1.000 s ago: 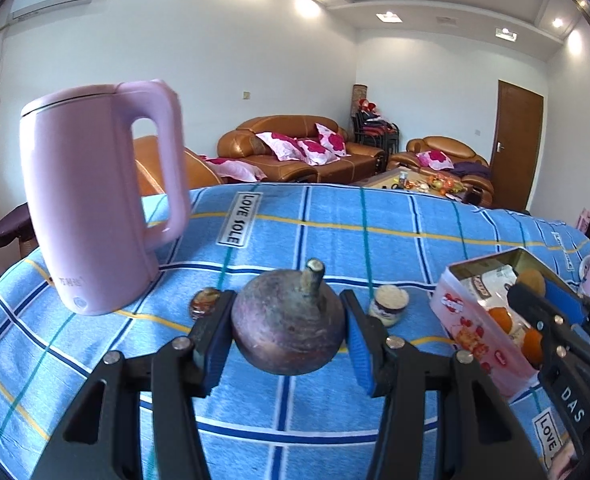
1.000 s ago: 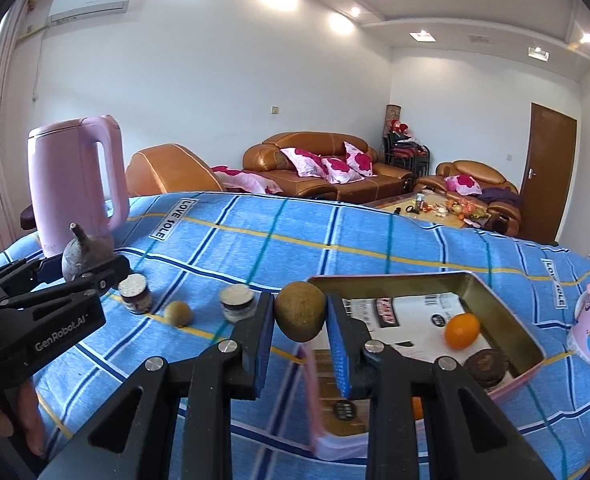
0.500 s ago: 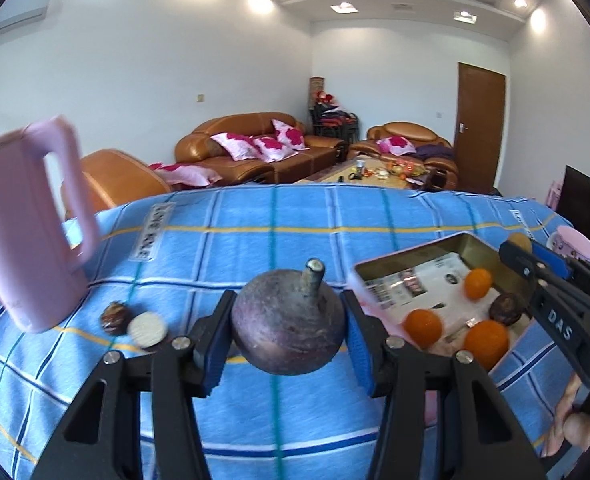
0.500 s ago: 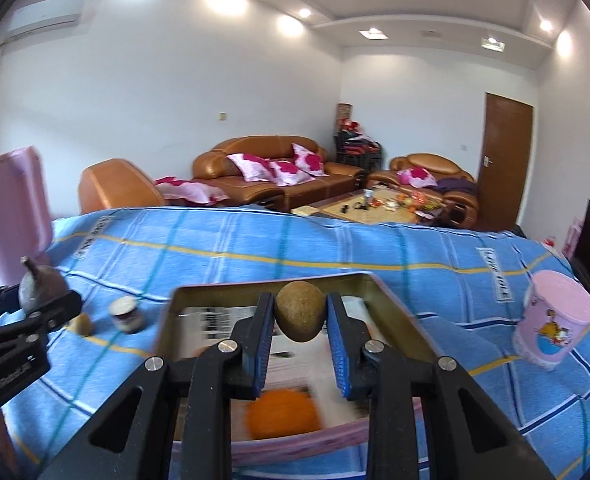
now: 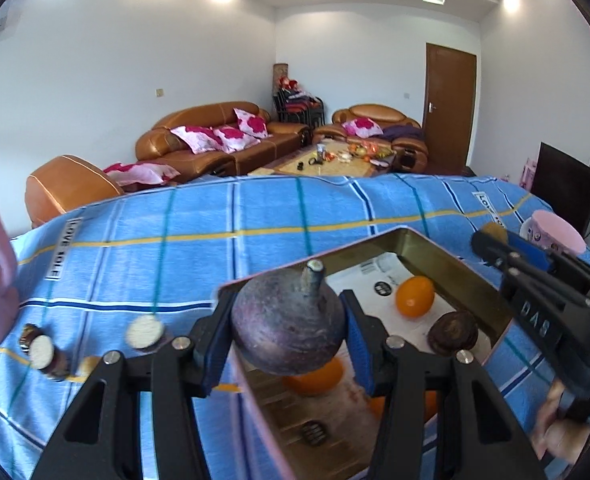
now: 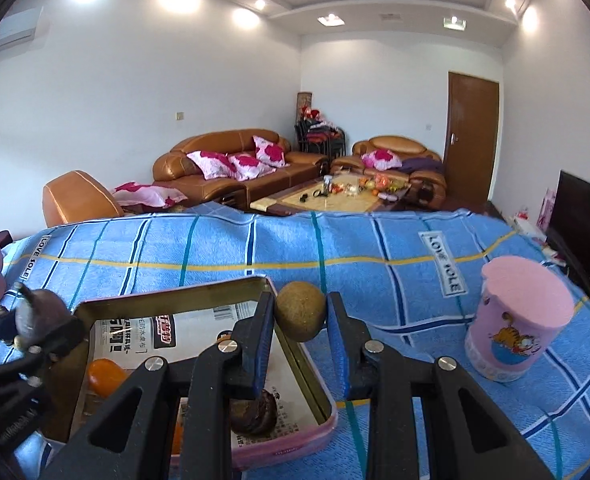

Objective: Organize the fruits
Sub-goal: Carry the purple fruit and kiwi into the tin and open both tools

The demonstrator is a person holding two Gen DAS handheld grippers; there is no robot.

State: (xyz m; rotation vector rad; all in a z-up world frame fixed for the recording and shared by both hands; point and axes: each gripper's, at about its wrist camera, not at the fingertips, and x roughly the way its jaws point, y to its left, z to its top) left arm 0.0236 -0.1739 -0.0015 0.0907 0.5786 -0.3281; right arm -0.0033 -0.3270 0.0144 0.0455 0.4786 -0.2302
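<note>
Both grippers tilt downward over the tin (image 6: 199, 292) — left gripper (image 5: 287, 340) clamps the mangosteen (image 5: 287, 328), right gripper (image 6: 301, 320) the kiwi (image 6: 301, 316).

both wrist views overlook the tin (image 5: 447, 258) closely.

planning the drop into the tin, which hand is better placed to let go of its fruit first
Left, probably. The left gripper holds the purple fruit above the tin, over the oranges. The right gripper holds its brown fruit beyond the tin's far corner, over the cloth.
</note>
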